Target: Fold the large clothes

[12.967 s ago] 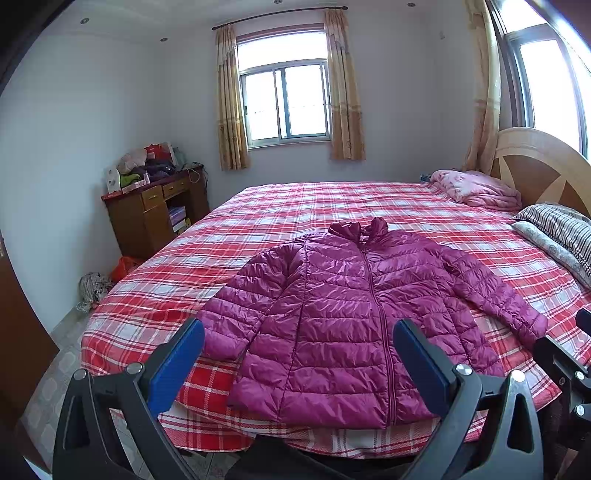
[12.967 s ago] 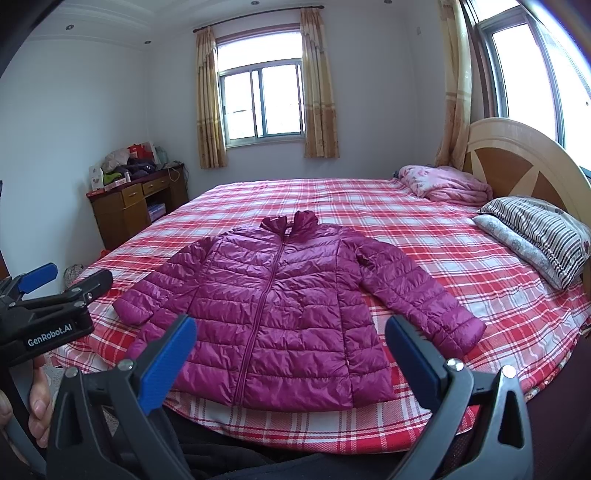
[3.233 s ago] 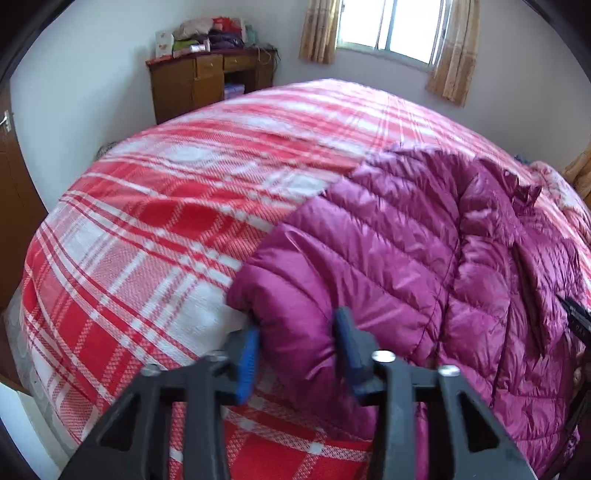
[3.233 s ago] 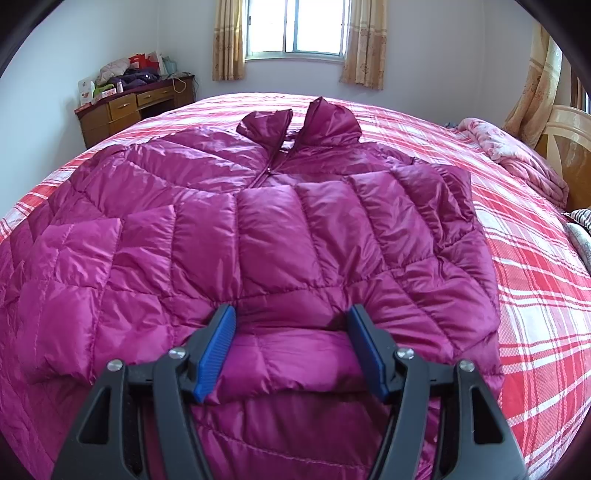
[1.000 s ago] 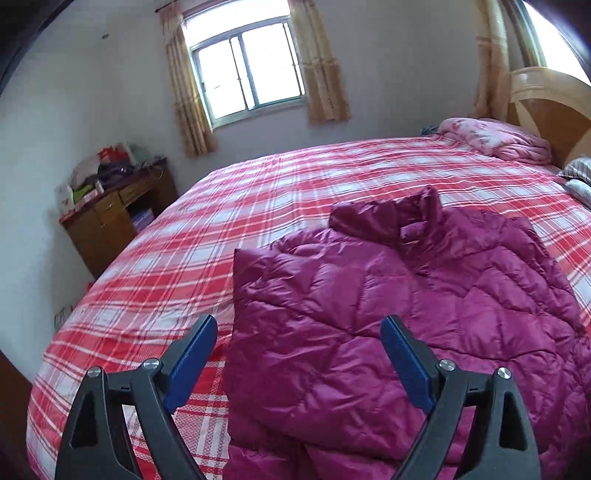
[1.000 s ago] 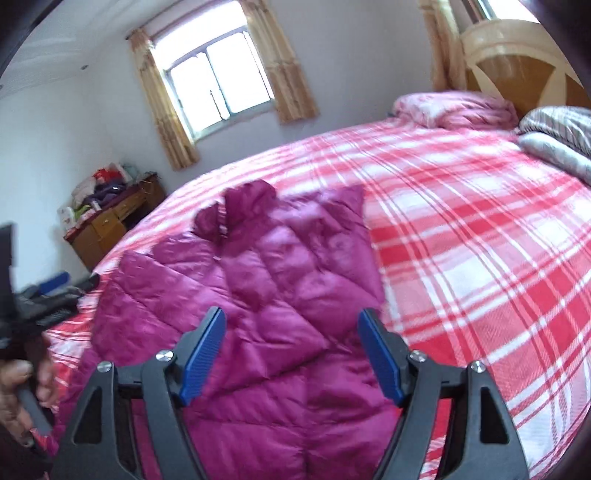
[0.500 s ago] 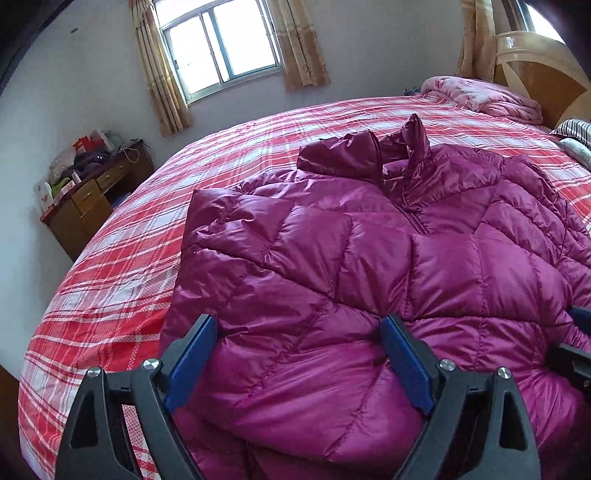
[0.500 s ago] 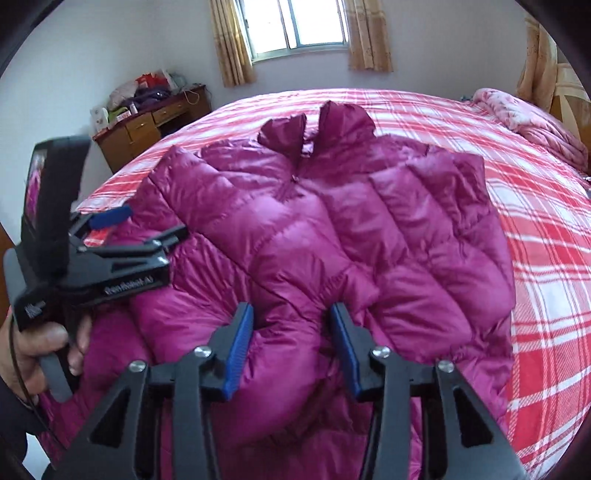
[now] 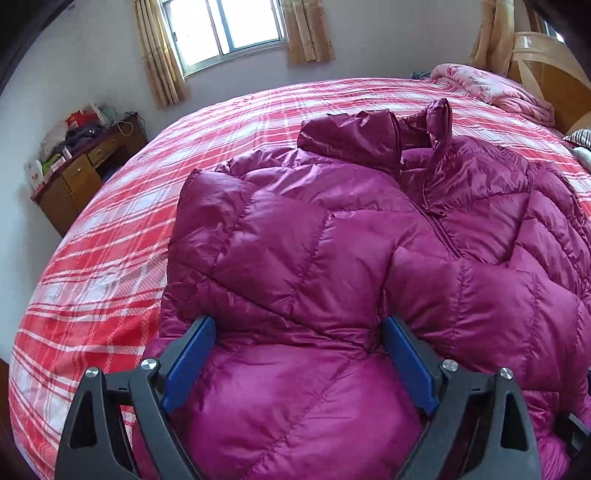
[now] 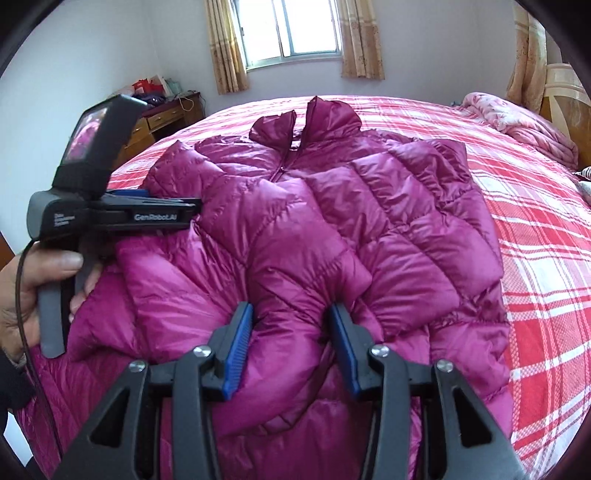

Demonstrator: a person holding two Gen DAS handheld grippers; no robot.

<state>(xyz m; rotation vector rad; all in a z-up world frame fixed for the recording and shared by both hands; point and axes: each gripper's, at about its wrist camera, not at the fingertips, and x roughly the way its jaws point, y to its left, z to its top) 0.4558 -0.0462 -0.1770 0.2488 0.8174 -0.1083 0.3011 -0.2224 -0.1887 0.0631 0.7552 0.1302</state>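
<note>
Magenta jacket [image 10: 332, 229] is pinched by right tool [image 10: 291, 347]; left tool [image 9: 295, 365] gapes, hem hidden.

The magenta quilted down jacket [image 10: 332, 206] lay front-up on the plaid bed [image 10: 535, 221], sleeves folded inward, collar upright

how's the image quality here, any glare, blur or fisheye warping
Left wrist view: sharp, the window blown out white, daylight sheen on the jacket, the bed bulging from fisheye warp, dark corners. Right wrist view: same bulge and vignette, soft sheen, no motion blur.
</note>
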